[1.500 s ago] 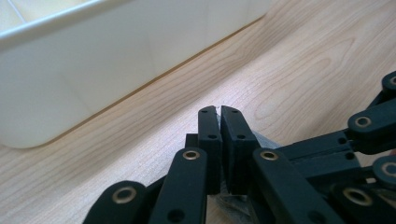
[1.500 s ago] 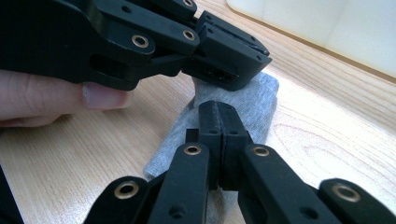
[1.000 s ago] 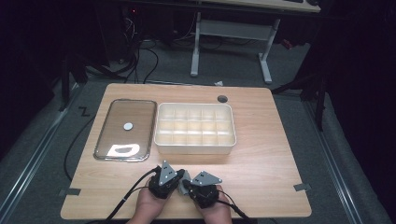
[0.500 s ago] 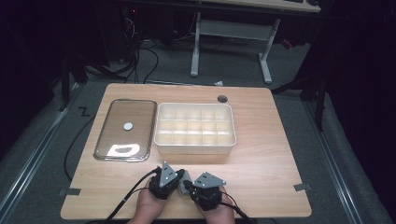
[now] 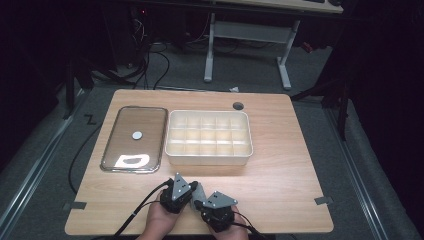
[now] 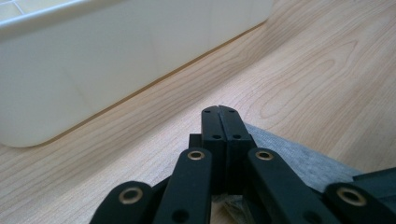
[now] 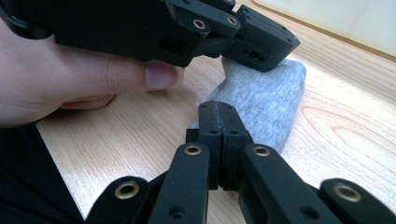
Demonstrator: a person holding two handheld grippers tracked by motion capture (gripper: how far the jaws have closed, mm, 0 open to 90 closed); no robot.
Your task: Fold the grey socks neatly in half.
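Both grippers sit together at the near edge of the wooden table (image 5: 280, 150), each clamped on the same small grey cloth (image 7: 266, 105): the left gripper (image 6: 219, 112) pinches its far end, the right gripper (image 7: 218, 108) its near end. Beyond them stands a white compartmented tray (image 5: 209, 137), with a clear lid (image 5: 135, 137) lying flat beside it.

- Left gripper (image 6: 219, 110) — black jaws with flat, squared tips, driven by black link arms pinned with brass-ringed rivets.
- Right gripper (image 7: 217, 105) — the same build: black links, brass rivets, small screw holes.
- Each carries a grey three-cornered plate on top.
- Black cables trail from both.
- The hands are bare; no sleeves visible.
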